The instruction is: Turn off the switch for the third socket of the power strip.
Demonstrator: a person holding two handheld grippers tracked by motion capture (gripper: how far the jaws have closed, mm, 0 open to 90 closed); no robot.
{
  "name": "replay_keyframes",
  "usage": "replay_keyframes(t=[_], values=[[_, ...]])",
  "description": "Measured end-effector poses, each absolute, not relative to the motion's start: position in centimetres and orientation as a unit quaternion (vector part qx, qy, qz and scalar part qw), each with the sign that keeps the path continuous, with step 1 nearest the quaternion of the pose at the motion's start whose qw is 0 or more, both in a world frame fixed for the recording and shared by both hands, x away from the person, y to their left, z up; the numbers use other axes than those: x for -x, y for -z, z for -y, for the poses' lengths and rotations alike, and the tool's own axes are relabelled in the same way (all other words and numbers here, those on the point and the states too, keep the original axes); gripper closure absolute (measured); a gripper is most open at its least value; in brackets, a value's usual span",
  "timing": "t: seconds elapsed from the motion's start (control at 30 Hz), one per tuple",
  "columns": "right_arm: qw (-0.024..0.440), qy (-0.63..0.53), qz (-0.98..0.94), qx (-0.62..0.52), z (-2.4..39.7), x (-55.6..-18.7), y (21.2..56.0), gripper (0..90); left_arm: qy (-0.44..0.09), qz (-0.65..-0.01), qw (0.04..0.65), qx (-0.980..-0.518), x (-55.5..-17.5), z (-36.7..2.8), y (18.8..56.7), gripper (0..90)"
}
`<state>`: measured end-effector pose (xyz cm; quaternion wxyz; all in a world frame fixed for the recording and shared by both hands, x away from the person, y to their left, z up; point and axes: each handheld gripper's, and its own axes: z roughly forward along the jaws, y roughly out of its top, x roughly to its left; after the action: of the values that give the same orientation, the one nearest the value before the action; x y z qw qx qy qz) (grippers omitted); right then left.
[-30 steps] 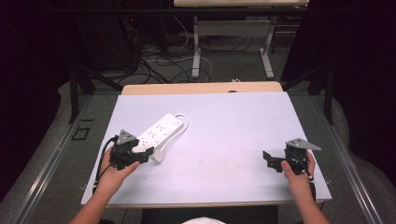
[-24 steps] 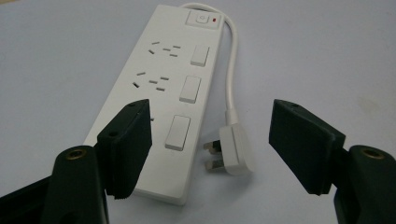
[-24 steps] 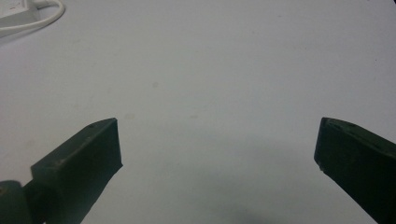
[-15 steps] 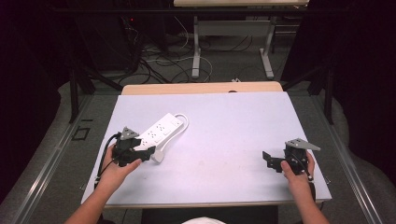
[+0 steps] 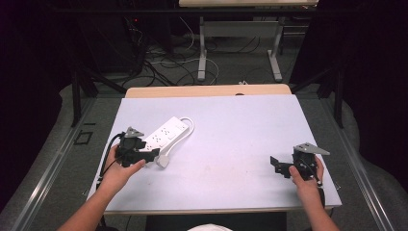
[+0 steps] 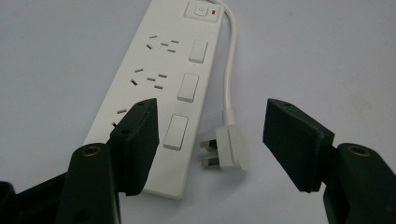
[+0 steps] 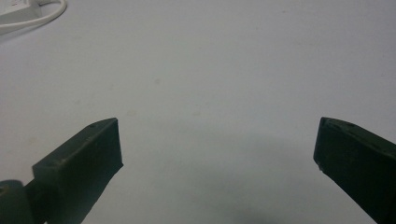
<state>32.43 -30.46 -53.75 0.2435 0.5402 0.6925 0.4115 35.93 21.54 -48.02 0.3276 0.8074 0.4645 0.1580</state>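
Observation:
A white power strip (image 5: 166,132) (image 6: 159,88) lies at the left of the pale table (image 5: 231,125), with its cord looping back to a white plug (image 5: 162,161) (image 6: 231,149) that rests flat beside it. My left gripper (image 5: 153,155) (image 6: 212,135) hovers over the strip's near end. Its jaws have just been closing a little, and they stand open around the plug without touching it. One jaw hangs over the strip's last socket. At the table's right, near the front edge, my right gripper (image 5: 275,164) (image 7: 217,149) is open over bare table with nothing between its jaws.
A wooden tabletop (image 5: 207,90) butts against the far edge of the table. Beyond it are tangled cables (image 5: 159,62) and metal desk legs (image 5: 202,53) on the floor. Dark curtains close in both sides.
My left gripper has edged slightly toward the plug. The right gripper has kept still.

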Motion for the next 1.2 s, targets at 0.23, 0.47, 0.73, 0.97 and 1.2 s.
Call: replay_keyframes(t=[0.23, 0.47, 0.73, 0.97, 1.2], values=[[0.245, -0.41, -0.693, -0.54, 30.4, -32.5, 53.8, 0.5, -0.15, -0.474, 0.321, -0.806, -36.2, -21.4, 48.1, 37.6], [0.245, -0.41, -0.693, -0.54, 30.4, -32.5, 53.9, 0.4, -0.141, -0.489, 0.315, -0.801, -36.5, -21.6, 48.0, 38.3], [0.245, -0.409, -0.696, -0.536, 30.4, -32.5, 53.9, 0.4, -0.106, -0.521, 0.313, -0.787, -37.0, -21.9, 47.8, 41.6], [0.243, -0.409, -0.699, -0.534, 30.3, -32.5, 53.9, 0.4, -0.078, -0.547, 0.314, -0.772, -37.5, -22.5, 47.7, 44.9], [0.245, -0.41, -0.697, -0.535, 30.3, -32.5, 54.0, 0.4, -0.07, -0.557, 0.304, -0.77, -38.0, -22.9, 47.8, 47.9]])
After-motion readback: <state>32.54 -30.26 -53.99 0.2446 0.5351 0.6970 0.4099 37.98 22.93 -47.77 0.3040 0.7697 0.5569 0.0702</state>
